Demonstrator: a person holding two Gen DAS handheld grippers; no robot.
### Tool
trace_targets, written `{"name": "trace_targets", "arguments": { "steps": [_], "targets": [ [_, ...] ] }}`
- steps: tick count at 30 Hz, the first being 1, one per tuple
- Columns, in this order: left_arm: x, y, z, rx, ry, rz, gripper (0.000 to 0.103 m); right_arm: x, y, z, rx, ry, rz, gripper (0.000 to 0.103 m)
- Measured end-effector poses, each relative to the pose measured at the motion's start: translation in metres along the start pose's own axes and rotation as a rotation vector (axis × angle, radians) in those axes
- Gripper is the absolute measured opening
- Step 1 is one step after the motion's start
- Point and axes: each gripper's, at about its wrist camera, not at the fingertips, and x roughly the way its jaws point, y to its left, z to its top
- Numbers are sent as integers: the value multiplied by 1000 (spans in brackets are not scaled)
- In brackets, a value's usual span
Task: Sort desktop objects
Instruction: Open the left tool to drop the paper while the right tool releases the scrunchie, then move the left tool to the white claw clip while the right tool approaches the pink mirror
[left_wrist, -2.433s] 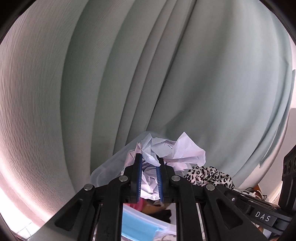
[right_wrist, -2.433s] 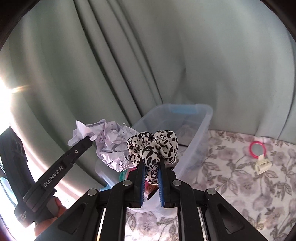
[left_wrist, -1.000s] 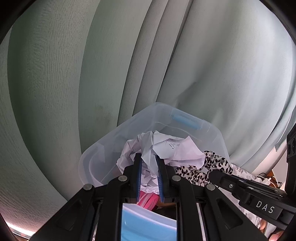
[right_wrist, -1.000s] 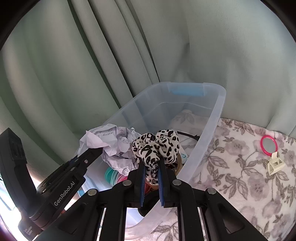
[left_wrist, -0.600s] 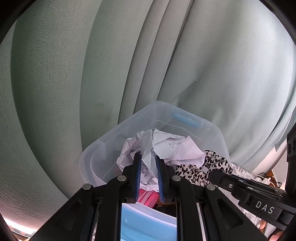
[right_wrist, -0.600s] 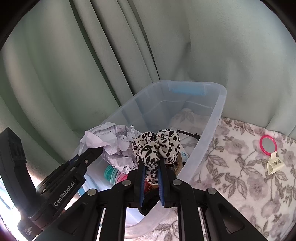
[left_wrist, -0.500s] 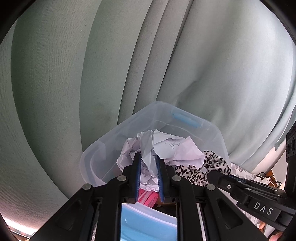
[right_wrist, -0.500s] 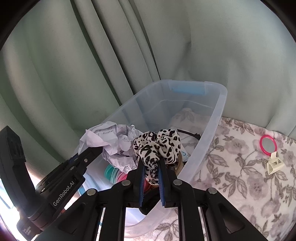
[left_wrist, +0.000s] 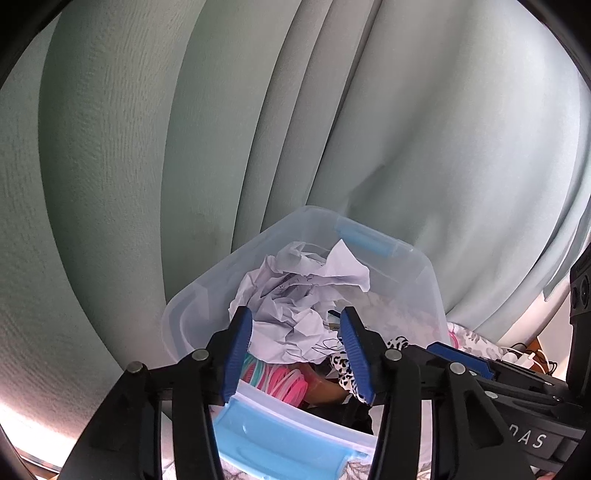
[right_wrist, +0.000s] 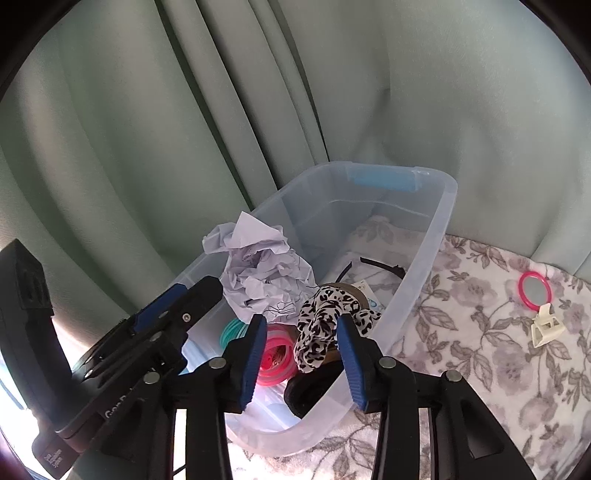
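A clear plastic bin (right_wrist: 439, 221) (left_wrist: 424, 288) with blue handles stands against the curtain. A crumpled white paper ball (left_wrist: 295, 306) (right_wrist: 262, 273) lies inside it, just beyond my open left gripper (left_wrist: 295, 354). A leopard-print scrunchie (right_wrist: 321, 321) (left_wrist: 347, 369) rests in the bin between the spread fingers of my open right gripper (right_wrist: 301, 350), free of both pads. Pink and teal coils (right_wrist: 275, 354), a black headband (right_wrist: 380, 264) and a brown roll lie in the bin too.
A floral cloth (right_wrist: 480, 350) covers the table to the right of the bin. On it lie a pink ring mirror (right_wrist: 535, 288) and a cream clip (right_wrist: 546, 326). Pale green curtains (right_wrist: 184, 129) hang close behind the bin.
Both grippers have opened. The paper ball has left the left gripper and the scrunchie has left the right one; both have dropped into the bin.
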Motion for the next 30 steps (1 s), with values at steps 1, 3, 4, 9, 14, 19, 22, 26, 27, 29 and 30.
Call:
{"name": "trace_targets", "arguments": {
  "steps": [1, 3, 4, 9, 14, 19, 22, 26, 27, 29, 30],
  "targets": [
    [0, -1, 0, 3, -2, 1, 52, -5, 1, -3, 2, -2, -1, 44],
    [-1, -3, 1, 5, -7, 5, 54, -21, 4, -10, 8, -7, -2, 46],
    [-1, -3, 2, 6, -10, 7, 55, -29, 5, -12, 9, -12, -3, 47],
    [-2, -9, 3, 17, -21, 11, 59, -49, 4, -19, 23, -26, -20, 54],
    [-4, -20, 4, 43, -28, 10, 61, -63, -1, -25, 44, -40, -14, 55],
    [-7, -34, 4, 81, -50, 25, 68, -81, -9, -32, 65, -66, -14, 56],
    [-12, -49, 1, 108, -59, 22, 70, -94, -14, -38, 78, -88, -15, 58],
    [-21, -73, -4, 152, -62, -17, 74, -113, -27, -48, 108, -117, -22, 59],
    [-24, -79, -5, 163, -63, -27, 74, -118, -31, -50, 116, -123, -26, 60],
    [-28, -91, -7, 185, -64, -47, 75, -129, -42, -55, 136, -137, -38, 60],
    [-30, -97, -8, 196, -65, -57, 75, -135, -49, -58, 150, -147, -47, 60]
  ]
}}
